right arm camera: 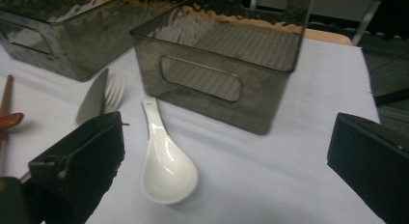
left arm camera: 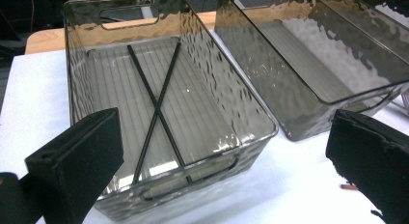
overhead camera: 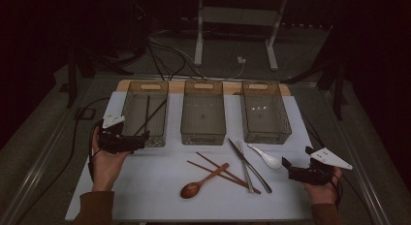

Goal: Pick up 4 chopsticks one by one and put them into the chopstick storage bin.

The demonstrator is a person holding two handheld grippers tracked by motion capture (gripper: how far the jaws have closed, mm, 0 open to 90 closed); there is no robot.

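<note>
**Inspector:** Progress so far?

**Assistant:** Sorting looks barely begun. The left bin (overhead camera: 144, 113) holds two black chopsticks (left arm camera: 156, 113), crossed on its floor. The middle bin (overhead camera: 203, 118) and right bin (overhead camera: 265, 117) hold nothing. On the table (overhead camera: 145, 186) lie a wooden spoon (overhead camera: 201, 182), brown chopsticks (overhead camera: 220, 172), a knife (overhead camera: 249, 166), a fork (overhead camera: 245, 169) and a white spoon (right arm camera: 164, 161).

**Inspector:** Tongs?

**Assistant:** Left gripper (overhead camera: 121, 140), by the left bin's near end, jaws wide, holding nothing. Right gripper (overhead camera: 303, 171) likewise wide and unladen.

**Inspector:** Nearest item?

**Assistant:** The white spoon: glossy, bowl up, just before the right bin, bowl end towards the right gripper. Likely next.
</note>
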